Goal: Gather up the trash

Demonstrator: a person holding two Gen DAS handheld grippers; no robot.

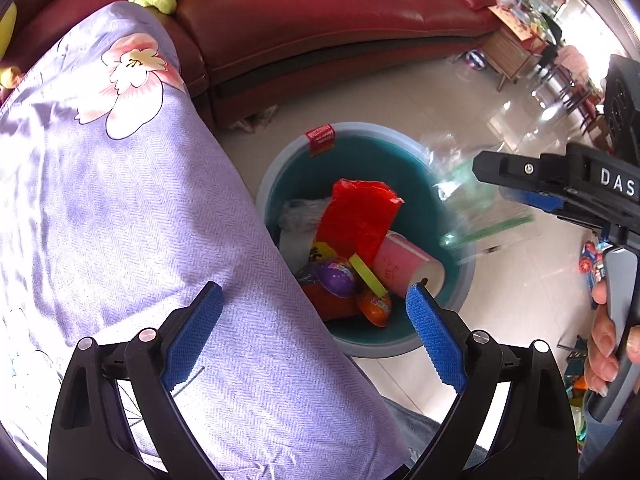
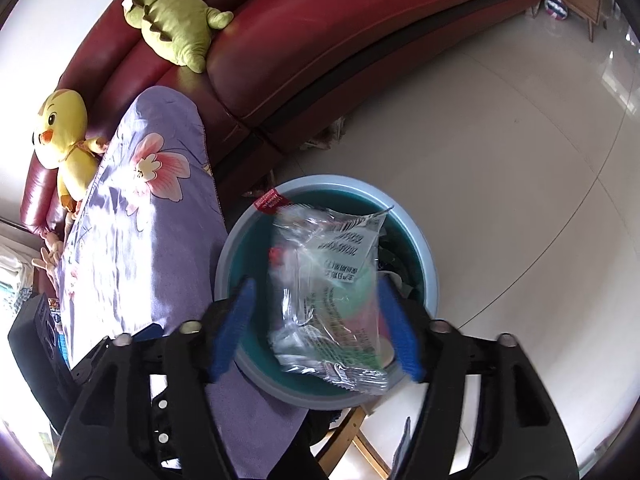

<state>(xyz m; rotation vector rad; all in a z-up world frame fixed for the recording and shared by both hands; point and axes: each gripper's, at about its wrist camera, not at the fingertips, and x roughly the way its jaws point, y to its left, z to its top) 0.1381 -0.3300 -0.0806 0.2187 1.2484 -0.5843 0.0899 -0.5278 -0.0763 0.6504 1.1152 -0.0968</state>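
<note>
the left gripper (image 1: 314,310) hangs with its blue-padded fingers (image 1: 434,342) spread wide, nothing between them, the left finger over a lilac flowered quilt (image 1: 120,184) and the right finger over the near rim of a teal bin (image 1: 464,280) just ahead. inside the bin lie a red wrapper (image 1: 360,216), a pink paper cup (image 1: 404,264) on its side, a purple egg (image 1: 338,276) and an orange egg (image 1: 374,306). ahead and to the right, the right gripper (image 1: 504,184) reaches over the bin's far side with a blurred clear plastic bag (image 1: 472,204) at its tip, and a dark red sofa (image 1: 320,20) runs beyond.
</note>
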